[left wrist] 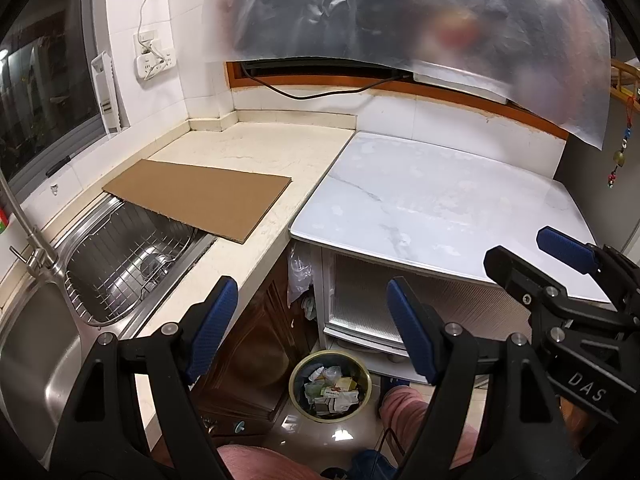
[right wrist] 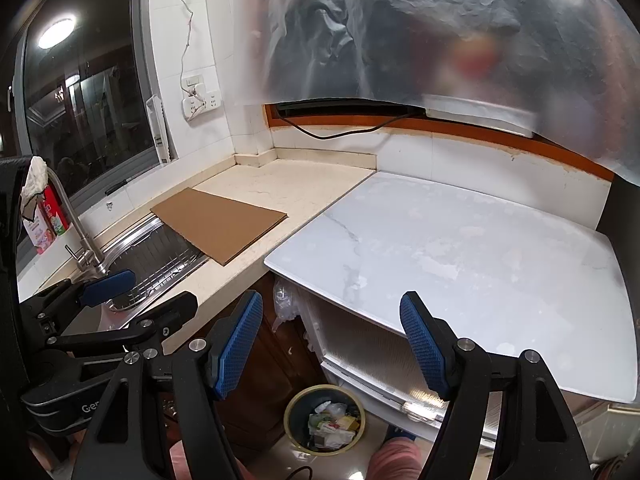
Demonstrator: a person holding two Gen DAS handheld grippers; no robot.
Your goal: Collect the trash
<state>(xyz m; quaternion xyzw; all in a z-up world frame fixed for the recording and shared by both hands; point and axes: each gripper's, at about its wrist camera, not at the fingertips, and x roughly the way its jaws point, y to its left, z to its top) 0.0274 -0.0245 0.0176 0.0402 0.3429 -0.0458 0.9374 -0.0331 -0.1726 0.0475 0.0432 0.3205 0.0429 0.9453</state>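
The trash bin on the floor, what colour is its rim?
The trash bin has a yellowish-gold rim; the left wrist view shows it best.

My fingers (left wrist: 212,332) carry blue rubbery pads with a knobbly grip texture, set on matt black plastic arms with small bright metal rivets. To the left, the sink (left wrist: 36,344) and its wire rack (left wrist: 120,264) are brushed steel, softly shiny. A flat sheet of brown cardboard (left wrist: 200,200) lies matt and papery on the cream stone worktop (left wrist: 256,148), which looks smooth but dull. The white marbled top (left wrist: 440,204) to the right is glossy. Below, the bin (left wrist: 330,386) has a shiny brassy rim and crumpled paper and plastic inside, on a glossy tiled floor (left wrist: 340,436).
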